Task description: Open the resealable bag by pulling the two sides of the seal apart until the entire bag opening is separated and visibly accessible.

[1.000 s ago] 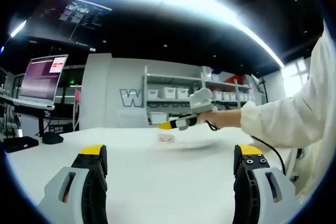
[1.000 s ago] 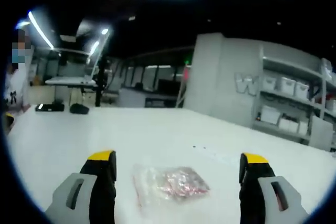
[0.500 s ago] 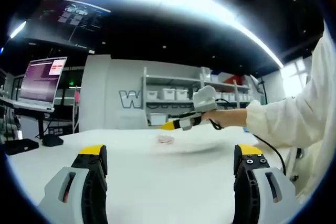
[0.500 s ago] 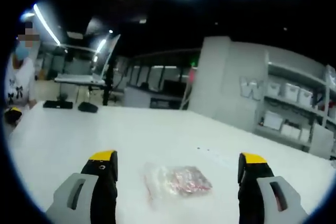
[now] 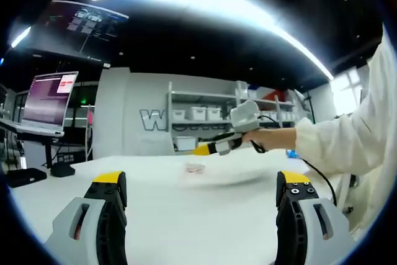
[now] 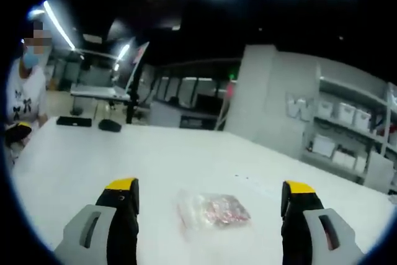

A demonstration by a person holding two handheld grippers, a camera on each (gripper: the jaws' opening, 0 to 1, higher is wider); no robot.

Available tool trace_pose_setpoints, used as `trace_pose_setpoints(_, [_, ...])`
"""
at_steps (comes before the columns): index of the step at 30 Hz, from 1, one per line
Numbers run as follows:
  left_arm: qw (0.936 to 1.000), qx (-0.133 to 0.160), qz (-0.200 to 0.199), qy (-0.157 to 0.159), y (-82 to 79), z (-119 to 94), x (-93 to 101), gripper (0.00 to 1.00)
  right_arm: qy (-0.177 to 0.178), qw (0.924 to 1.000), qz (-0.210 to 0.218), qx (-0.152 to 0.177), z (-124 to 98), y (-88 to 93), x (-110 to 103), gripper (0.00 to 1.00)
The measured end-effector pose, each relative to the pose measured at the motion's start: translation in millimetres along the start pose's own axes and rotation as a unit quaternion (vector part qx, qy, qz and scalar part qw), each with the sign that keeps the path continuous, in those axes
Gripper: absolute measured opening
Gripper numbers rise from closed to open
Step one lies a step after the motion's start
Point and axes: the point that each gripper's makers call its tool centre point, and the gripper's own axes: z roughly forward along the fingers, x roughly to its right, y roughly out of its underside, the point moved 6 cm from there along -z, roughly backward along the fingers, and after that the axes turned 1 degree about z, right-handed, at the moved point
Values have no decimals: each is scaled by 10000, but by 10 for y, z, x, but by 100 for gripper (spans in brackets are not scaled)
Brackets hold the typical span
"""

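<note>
resealable bag [image 6: 213, 210] flat on table [image 6: 93, 159], ahead between spread right gripper [image 6: 209, 198] jaws

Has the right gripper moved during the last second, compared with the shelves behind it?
Yes. In the left gripper view the right gripper has drifted right and slightly up against the shelves.

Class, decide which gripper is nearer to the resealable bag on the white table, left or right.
Right. The right gripper hovers just short of the resealable bag; the left gripper sits farther back across the table.
</note>
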Motion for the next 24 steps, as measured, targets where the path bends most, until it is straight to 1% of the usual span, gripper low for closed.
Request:
trace_pose_setpoints(5, [10000, -4, 6, 12, 1, -7, 9, 99, -22, 10000, -30, 17, -71, -1, -46, 97])
trace_pose_setpoints(12, [10000, 11, 16, 0, -10, -18, 10, 99, -12, 10000, -39, 44, -129, -6, -39, 96])
trace_pose_setpoints(24, [10000, 13, 16, 10, -11, -24, 23, 99, -47, 9999, -20, 100, -293, -4, -85, 96])
